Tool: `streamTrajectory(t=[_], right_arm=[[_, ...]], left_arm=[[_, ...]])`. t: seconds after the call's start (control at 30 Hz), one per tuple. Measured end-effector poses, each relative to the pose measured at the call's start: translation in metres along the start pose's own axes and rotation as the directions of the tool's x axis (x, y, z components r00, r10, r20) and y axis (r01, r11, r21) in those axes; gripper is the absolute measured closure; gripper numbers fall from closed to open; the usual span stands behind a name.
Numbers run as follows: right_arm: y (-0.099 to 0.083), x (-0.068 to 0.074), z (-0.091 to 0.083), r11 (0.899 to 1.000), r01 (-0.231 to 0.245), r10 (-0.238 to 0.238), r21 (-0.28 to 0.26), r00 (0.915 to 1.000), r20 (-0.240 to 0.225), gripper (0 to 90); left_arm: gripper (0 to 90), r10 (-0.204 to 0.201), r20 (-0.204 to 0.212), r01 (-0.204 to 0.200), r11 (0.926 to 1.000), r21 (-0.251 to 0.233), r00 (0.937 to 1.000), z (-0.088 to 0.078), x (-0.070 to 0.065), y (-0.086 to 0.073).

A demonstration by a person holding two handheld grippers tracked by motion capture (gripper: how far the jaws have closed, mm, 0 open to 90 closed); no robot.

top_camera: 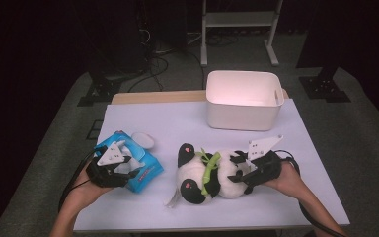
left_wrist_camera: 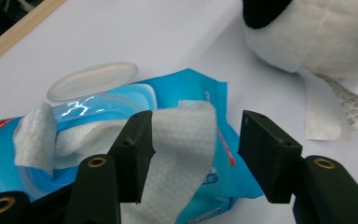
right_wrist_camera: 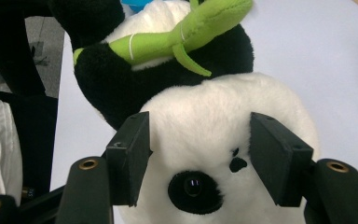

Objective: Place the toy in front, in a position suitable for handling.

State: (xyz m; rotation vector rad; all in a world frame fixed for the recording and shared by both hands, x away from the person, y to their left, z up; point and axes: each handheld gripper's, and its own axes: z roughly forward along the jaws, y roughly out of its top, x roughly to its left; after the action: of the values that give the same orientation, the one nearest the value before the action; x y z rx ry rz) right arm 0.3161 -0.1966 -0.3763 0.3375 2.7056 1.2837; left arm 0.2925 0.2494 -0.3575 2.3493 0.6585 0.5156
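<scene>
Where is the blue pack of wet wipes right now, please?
In the high view, the blue wet-wipe pack lies front-left on the white table, under the left gripper, left of the plush panda.

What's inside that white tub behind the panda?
The white tub shows bare pale inner walls in the high view; nothing rises above its rim. Its near wall hides the floor, so something low could lie there.

One wipes pack [top_camera: 131, 165], one plush panda [top_camera: 205, 173], one white bin [top_camera: 244, 101], two grippers.

I see open table between the blue wet-wipe pack [top_camera: 131, 168] and the plush black-and-white panda [top_camera: 205, 173]; the white plastic bin [top_camera: 244, 101] blocks the far side.
</scene>
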Motion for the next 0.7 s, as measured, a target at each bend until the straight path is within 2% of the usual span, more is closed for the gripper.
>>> streamTrajectory(t=[0.13,0.23,0.37,0.53,0.57,0.7], right_arm=[[0.000,0.001,0.000,1.000,0.006,-0.006,0.002,1.0000,0.002,38.7],[0.000,0.001,0.000,1.000,0.008,-0.008,0.003,1.0000,0.002,38.3],[0.000,0.001,0.000,1.000,0.016,-0.016,0.000,0.9999,0.001,37.4],[0.000,0.001,0.000,1.000,0.017,-0.017,0.000,0.9999,0.000,36.3],[0.000,0.002,0.001,1.000,0.016,-0.016,0.000,0.9999,0.002,35.8],[0.000,0.002,0.001,1.000,0.017,-0.017,-0.001,0.9998,0.003,35.2]], left_arm=[[52.0,0.012,0.001,-0.012,0.9997,0.019,0.9999,0.002,0.004,0.001],[58.7,0.033,-0.030,-0.032,0.9989,0.036,0.9990,0.005,0.005,0.002],[67.2,0.034,-0.027,-0.033,0.9986,0.042,0.9991,0.008,0.007,0.000],[79.6,0.051,-0.026,-0.049,0.9962,0.071,0.9983,0.011,0.009,-0.002],[86.1,0.051,-0.023,-0.049,0.9962,0.072,0.9984,0.011,0.010,-0.002],[88.9,0.060,-0.003,-0.059,0.9945,0.086,0.9982,0.010,0.012,-0.003]])
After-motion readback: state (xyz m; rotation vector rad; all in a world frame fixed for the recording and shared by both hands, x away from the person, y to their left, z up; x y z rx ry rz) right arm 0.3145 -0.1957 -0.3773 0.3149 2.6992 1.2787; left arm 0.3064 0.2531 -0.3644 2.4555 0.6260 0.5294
